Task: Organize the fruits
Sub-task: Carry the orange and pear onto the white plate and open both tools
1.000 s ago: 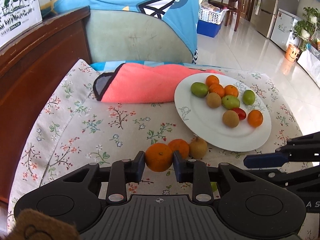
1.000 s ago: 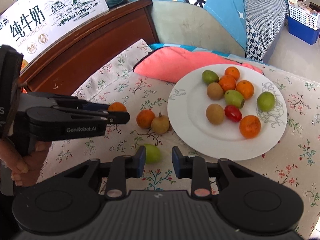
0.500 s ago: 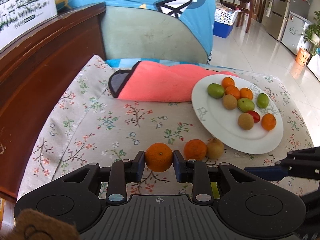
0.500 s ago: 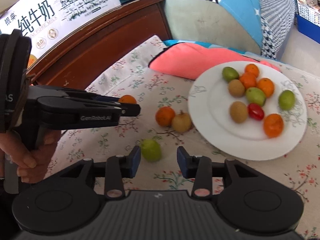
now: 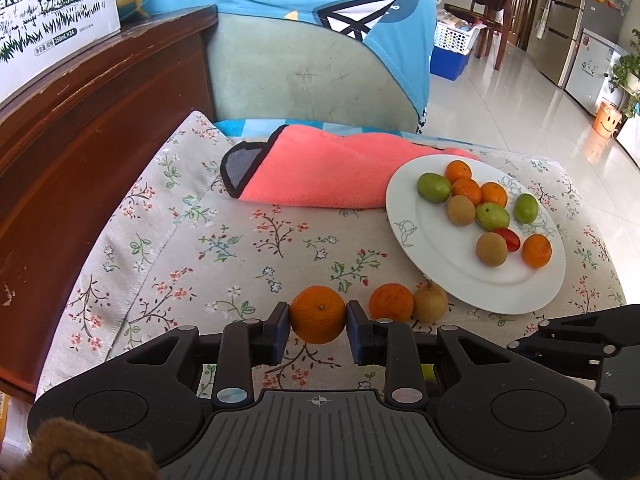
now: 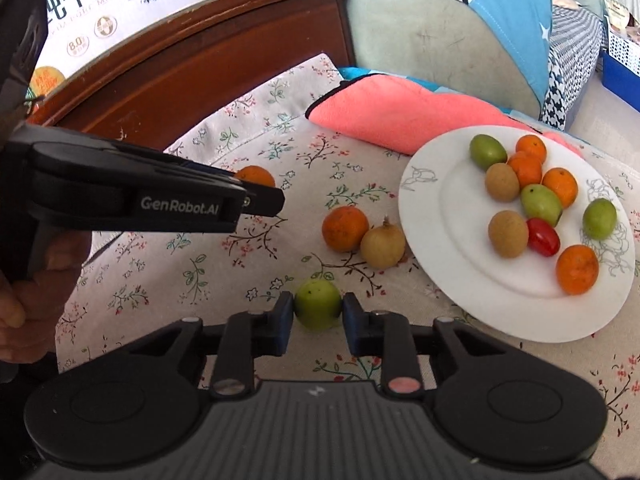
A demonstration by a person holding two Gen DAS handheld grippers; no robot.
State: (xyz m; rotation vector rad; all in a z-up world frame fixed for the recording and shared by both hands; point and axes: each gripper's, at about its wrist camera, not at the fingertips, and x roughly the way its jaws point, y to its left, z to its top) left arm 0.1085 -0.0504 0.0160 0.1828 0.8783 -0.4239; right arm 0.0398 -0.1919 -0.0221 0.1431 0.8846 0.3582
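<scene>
Home living rm, sofa (image 5: 304, 76), fridge (image 5: 560, 20), floral cloth (image 5: 224, 248)

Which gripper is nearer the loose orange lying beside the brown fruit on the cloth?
Left. The left gripper, shut on its own orange, sits just beside the loose orange. The right gripper, closing around a green fruit, is farther back.
</scene>
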